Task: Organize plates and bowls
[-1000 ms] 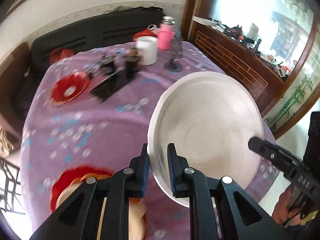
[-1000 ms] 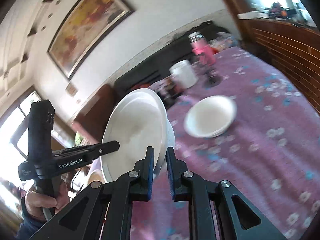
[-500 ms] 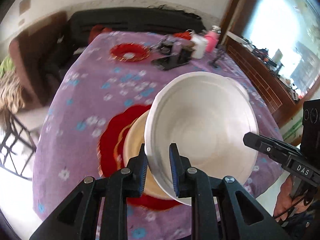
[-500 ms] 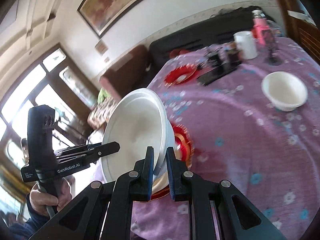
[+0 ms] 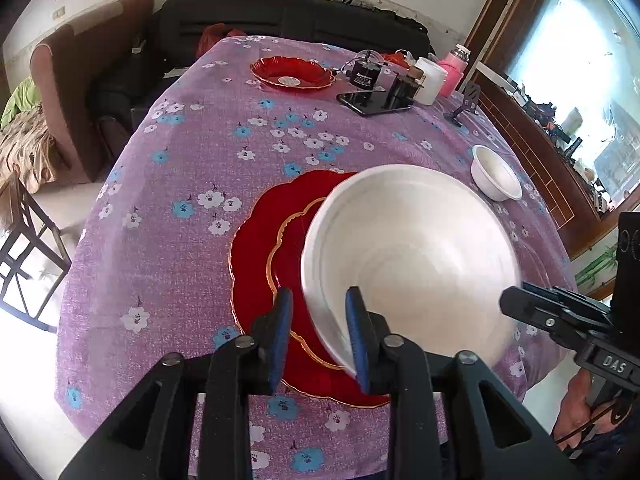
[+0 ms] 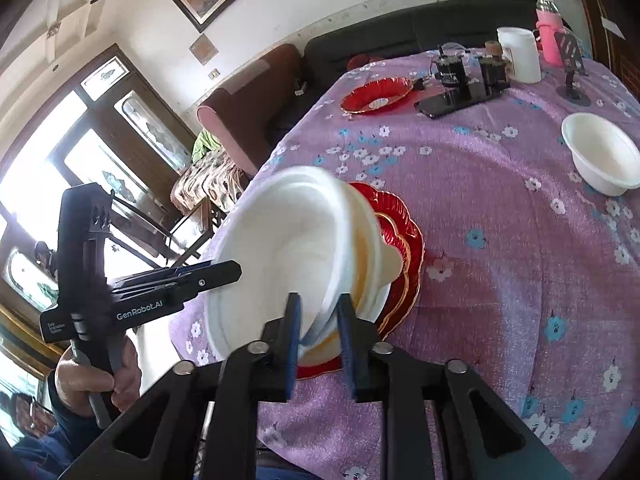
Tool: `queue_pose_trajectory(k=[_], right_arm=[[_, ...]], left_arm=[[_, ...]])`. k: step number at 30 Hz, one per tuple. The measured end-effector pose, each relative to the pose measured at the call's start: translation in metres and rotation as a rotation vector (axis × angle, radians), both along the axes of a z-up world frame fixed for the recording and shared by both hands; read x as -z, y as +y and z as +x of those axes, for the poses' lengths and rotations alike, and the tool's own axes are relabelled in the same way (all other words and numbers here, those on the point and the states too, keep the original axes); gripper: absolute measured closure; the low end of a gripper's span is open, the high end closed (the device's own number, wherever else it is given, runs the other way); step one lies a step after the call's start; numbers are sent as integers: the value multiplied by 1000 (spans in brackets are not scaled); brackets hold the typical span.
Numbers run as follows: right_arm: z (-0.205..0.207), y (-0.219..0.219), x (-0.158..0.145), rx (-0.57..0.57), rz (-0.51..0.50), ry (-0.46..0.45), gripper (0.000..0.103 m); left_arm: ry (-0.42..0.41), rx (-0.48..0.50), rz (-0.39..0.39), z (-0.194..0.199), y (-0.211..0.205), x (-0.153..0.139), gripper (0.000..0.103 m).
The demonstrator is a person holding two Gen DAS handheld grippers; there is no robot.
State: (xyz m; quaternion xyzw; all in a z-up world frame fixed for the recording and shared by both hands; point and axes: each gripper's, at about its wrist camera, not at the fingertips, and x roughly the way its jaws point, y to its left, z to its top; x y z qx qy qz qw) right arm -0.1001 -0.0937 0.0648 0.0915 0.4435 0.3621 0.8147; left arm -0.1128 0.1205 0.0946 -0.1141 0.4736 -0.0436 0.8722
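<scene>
The left gripper (image 5: 320,332) has its blue-padded jaws spread a little; they have just been opening. The rim of the large white round bowl (image 5: 412,256) stands between them, touching the right pad, while a gap shows at the left pad. The right gripper (image 6: 318,338) has also just been opening, and the opposite rim of the same bowl (image 6: 280,248) is between its jaws, blurred; I cannot tell if the pads still press it. The bowl is tilted and sits over a cream-coloured plate (image 6: 370,236), which lies on a red scalloped plate with gold edge (image 5: 260,260) on the purple flowered tablecloth (image 5: 180,152).

In the left wrist view, a small white bowl (image 5: 496,178) stands at 2 o'clock from the big bowl, well apart. At 11 o'clock, far across the table, a smaller red dish (image 5: 292,74) rests. At 12 o'clock are a black phone (image 5: 374,103), a white cup (image 5: 430,80) and a pink bottle (image 5: 452,76).
</scene>
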Motion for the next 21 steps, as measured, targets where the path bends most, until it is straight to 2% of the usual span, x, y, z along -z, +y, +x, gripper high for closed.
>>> queue_pose_trajectory(k=[3, 10, 15, 18, 21], right_arm=[[-4, -3, -8, -1, 4, -21, 68], [-6, -41, -28, 35, 71, -57, 68], [7, -103, -41, 166, 129, -84, 69], [15, -148, -42, 274, 141, -92, 69], [23, -185, -43, 363, 139, -97, 69]], left_arm=[[-9, -13, 6, -1, 2, -6, 72], [-69, 12, 17, -4, -9, -39, 66], [-96, 117, 23, 11, -56, -63, 65], [-76, 207, -19, 29, -95, -70, 65], [-54, 283, -18, 54, -138, -72, 65]])
